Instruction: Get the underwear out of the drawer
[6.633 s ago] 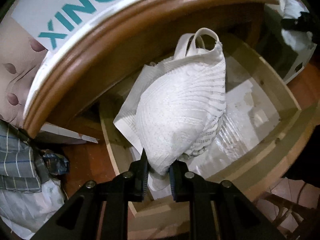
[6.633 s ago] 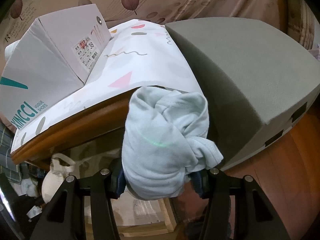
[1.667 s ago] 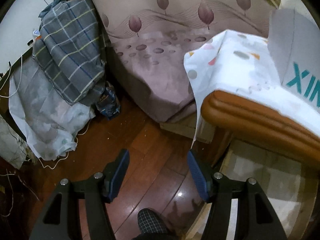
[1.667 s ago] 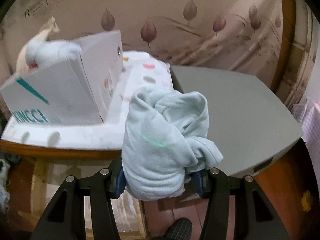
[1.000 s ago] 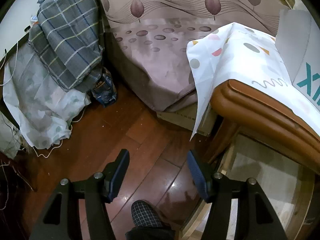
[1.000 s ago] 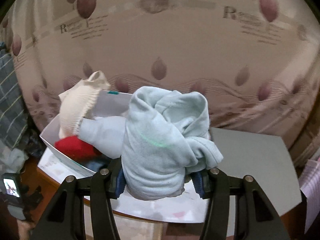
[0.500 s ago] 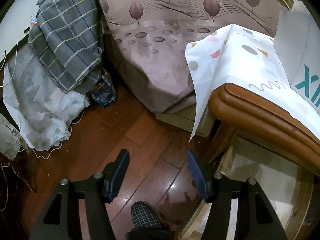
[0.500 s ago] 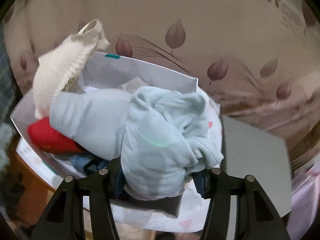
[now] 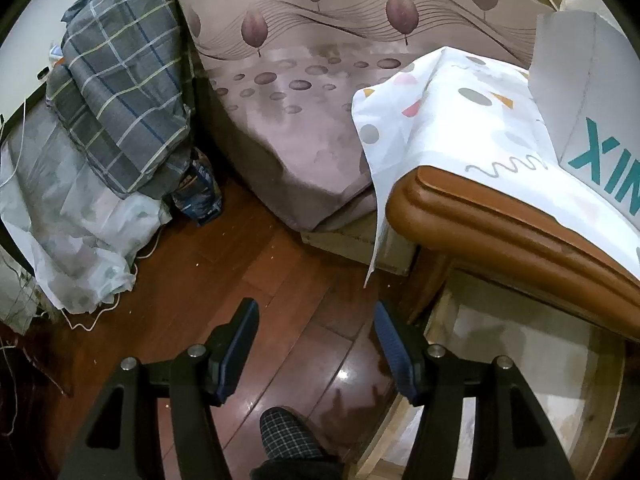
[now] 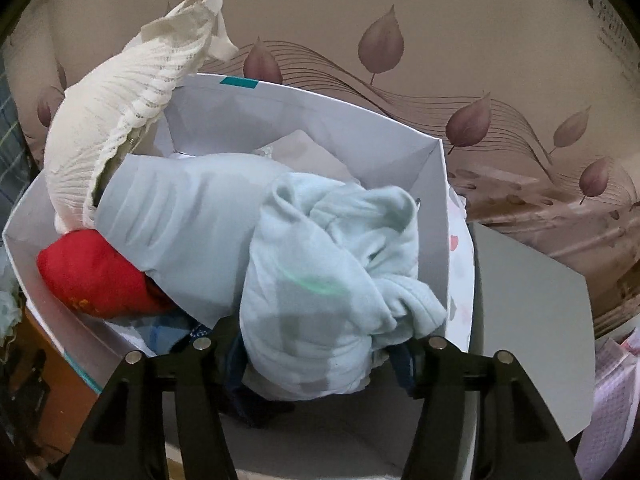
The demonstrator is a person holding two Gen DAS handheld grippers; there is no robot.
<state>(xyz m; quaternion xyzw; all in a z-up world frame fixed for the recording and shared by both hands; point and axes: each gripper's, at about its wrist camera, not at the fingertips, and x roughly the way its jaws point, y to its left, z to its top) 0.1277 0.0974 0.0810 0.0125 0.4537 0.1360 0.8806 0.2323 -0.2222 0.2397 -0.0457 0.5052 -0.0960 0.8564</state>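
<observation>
- The right tool (image 10: 320,356) had just been opening its jaws over the white box (image 10: 438,216). The pale blue underwear (image 10: 332,280) was still between them, now low inside the box instead of up in the air.
- It looked like the grip was letting go, but I could not tell if the pads still pressed on the cloth.
- This piece was out of the drawer and nearly dropped in the box. That part of the job seemed almost done.
- Other clothes lay in the box too: a cream knitted piece (image 10: 120,100) hung over the far left rim, a grey-blue piece (image 10: 180,232) lay in the middle, and a red piece (image 10: 92,276) sat near the left.
- The left tool (image 9: 316,348) was wide and held nothing. It had hardly moved and hung over the wood floor (image 9: 248,280), left of the open drawer (image 9: 520,360).
- The box stood on the tabletop (image 9: 500,224), on a spotted cloth (image 9: 448,128).
- Teal letters "XIN" (image 9: 604,168) showed on the box side. On the far wall covering (image 10: 500,20) I could read a big "R"; the small print was too blurry.
</observation>
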